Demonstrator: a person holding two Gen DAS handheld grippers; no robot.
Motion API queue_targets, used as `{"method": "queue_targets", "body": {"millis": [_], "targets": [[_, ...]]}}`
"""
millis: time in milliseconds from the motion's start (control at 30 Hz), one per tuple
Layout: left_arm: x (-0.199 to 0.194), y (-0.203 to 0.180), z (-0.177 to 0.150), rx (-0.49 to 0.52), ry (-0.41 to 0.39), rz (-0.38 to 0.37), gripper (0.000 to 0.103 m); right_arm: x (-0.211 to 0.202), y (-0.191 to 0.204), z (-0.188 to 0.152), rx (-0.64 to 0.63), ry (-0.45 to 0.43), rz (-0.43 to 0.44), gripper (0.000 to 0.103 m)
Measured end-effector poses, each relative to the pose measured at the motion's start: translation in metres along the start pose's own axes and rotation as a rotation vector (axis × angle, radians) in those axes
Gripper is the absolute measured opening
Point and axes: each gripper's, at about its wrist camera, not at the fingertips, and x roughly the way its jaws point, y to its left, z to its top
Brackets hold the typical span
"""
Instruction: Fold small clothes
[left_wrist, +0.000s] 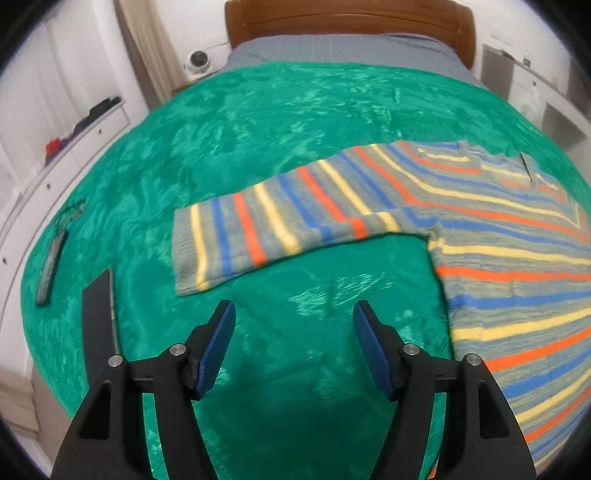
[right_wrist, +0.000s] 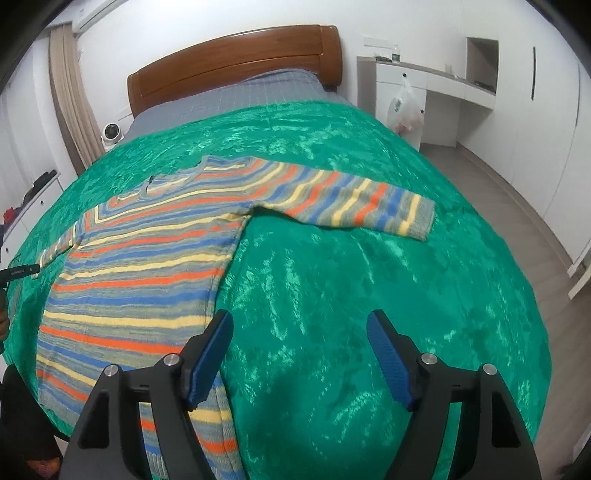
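Note:
A long-sleeved knit sweater (right_wrist: 147, 266) with orange, yellow and blue stripes on grey lies flat on a green blanket (right_wrist: 369, 295) spread over the bed. In the left wrist view, one sleeve (left_wrist: 280, 221) stretches out to the left and the body (left_wrist: 517, 295) fills the right side. My left gripper (left_wrist: 294, 314) is open over bare blanket, just below that sleeve, with nothing between its fingers. In the right wrist view, the other sleeve (right_wrist: 369, 210) lies out to the right. My right gripper (right_wrist: 300, 321) is open, its left finger (right_wrist: 210, 354) over the sweater's side edge near the hem.
A remote control (left_wrist: 50, 269) and a flat black device (left_wrist: 98, 317) lie on the blanket's left edge. A wooden headboard (right_wrist: 236, 62) stands at the far end. A white camera (right_wrist: 112, 133) sits by the curtain. A plastic bag (right_wrist: 404, 107) hangs on a white cabinet at the right.

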Motion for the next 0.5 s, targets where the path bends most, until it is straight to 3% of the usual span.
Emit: {"method": "queue_targets", "body": {"millis": [33,100,133,167,200,300,367,500], "targets": [[0.000,-0.002,0.000,0.003,-0.009,-0.007,0.072,0.001,0.001,0.002,-0.005,-0.002,-0.001,0.076],[0.003,-0.009,0.001,0.001,-0.045,-0.047,0.086,0.006,0.003,0.006,-0.022,-0.012,-0.005,0.080],[0.009,-0.013,0.003,0.007,-0.074,-0.065,0.100,0.011,0.004,0.008,-0.036,-0.022,-0.008,0.086],[0.017,-0.021,0.005,0.025,-0.102,-0.076,0.102,0.017,0.005,0.011,-0.049,-0.032,-0.016,0.088],[0.028,-0.027,0.007,0.050,-0.108,-0.084,0.102,0.027,0.005,0.014,-0.063,-0.043,-0.029,0.088],[0.070,-0.046,0.002,0.160,-0.024,-0.064,0.103,0.066,-0.001,0.028,-0.065,-0.033,-0.053,0.088],[0.066,-0.043,-0.003,0.137,-0.086,-0.070,0.103,0.093,-0.007,0.036,-0.045,-0.010,-0.057,0.088],[0.066,-0.037,-0.009,0.105,-0.104,-0.106,0.103,0.141,-0.024,0.043,0.008,0.078,-0.056,0.089]]}}
